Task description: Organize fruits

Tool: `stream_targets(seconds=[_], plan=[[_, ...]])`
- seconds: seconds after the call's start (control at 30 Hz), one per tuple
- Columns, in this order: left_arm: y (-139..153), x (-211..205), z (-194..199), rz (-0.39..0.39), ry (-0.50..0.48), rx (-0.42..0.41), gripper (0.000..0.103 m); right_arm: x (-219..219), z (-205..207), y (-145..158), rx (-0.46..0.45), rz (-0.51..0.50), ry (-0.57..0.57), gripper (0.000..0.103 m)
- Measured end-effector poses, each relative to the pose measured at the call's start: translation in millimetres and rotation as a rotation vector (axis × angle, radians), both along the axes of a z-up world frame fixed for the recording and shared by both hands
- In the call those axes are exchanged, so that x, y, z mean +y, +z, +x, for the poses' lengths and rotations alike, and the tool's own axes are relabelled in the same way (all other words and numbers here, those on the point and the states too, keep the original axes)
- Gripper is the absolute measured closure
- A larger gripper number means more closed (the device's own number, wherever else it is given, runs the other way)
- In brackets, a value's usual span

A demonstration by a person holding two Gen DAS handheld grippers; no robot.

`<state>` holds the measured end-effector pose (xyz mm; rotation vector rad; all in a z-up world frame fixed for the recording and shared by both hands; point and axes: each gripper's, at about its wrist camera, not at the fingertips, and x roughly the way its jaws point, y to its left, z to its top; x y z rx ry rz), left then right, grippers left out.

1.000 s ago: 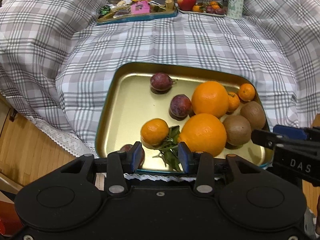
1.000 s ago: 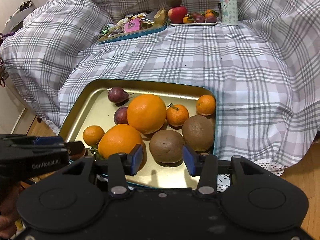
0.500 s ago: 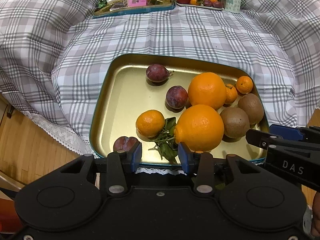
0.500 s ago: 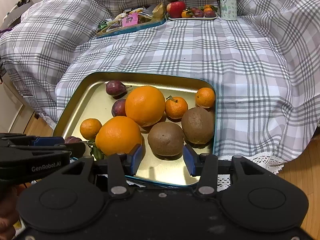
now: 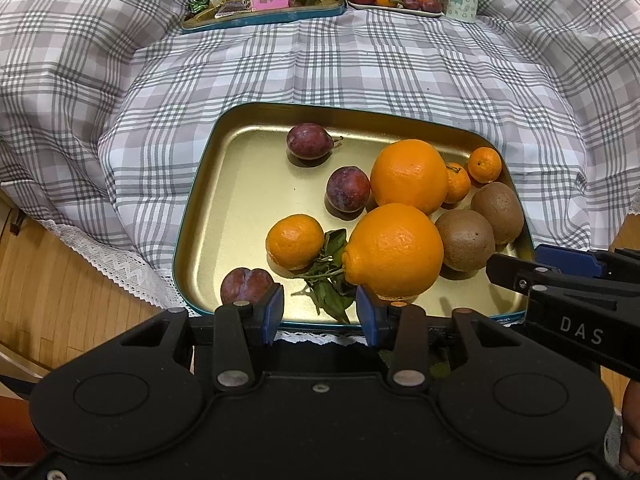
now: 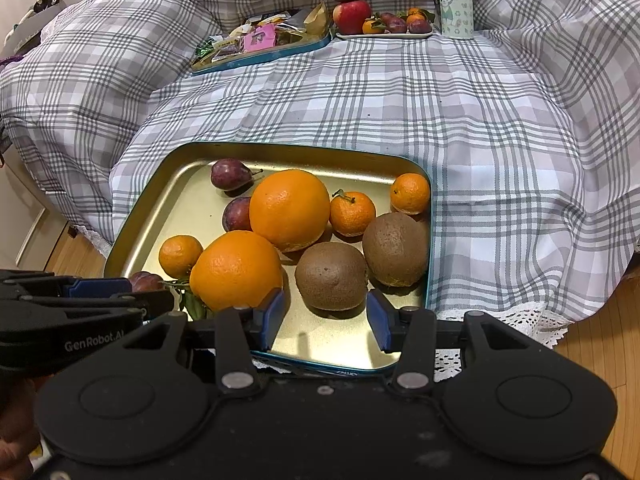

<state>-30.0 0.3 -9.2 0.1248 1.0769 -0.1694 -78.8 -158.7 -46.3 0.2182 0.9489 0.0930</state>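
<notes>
"DAS" on right gripper (image 5: 516, 268), "GenRobot.AI" on left gripper (image 6: 160, 300)

Both tongs tilt steeply downward side by side: left tongs (image 5: 320, 314) and right tongs (image 6: 326, 320) gape apart, gripping nothing.

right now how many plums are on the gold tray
3: one plum near the far rim, one against the far big orange, one at the near edge. More could hide behind the oranges.

Bright, even indoor light; soft shadows under fruit; sharp focus; fisheye-curved edges.
</notes>
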Motion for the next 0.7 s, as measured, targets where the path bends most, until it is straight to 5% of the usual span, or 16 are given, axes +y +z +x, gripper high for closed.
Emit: stream_targets(seconds=[0.7], plan=[[0.2, -0.8, -0.1, -0.011, 0.001, 0.006, 0.055, -0.3, 0.7, 0.1, 0.004, 0.003, 0.002, 0.054]])
